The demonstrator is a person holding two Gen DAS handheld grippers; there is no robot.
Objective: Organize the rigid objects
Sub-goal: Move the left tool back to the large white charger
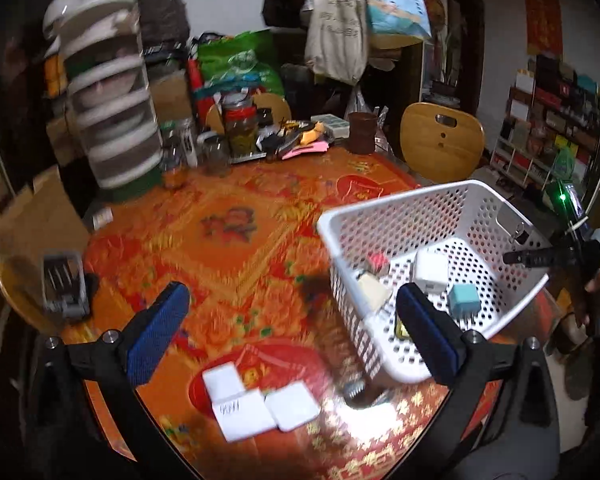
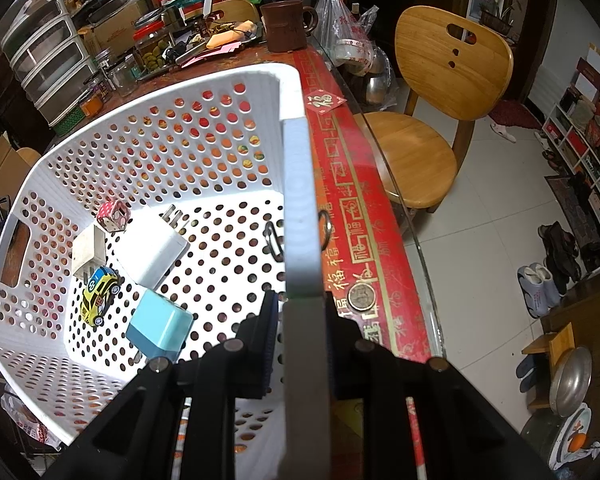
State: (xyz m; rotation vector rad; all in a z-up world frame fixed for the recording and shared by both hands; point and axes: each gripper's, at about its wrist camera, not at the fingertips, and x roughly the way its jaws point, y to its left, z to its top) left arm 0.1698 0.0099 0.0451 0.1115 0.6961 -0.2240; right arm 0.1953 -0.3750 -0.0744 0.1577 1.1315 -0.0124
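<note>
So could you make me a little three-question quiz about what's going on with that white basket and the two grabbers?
1. True or false: the right gripper is clamped on the white basket rim.
2. Which toy lies inside the basket? A) yellow car B) green train C) red ball
3. Fill in: the left gripper is ____, holding nothing, above the white flat pieces on the table.

Key: 1 true. 2 A, the yellow toy car beside the light blue charger. 3 open.
</note>
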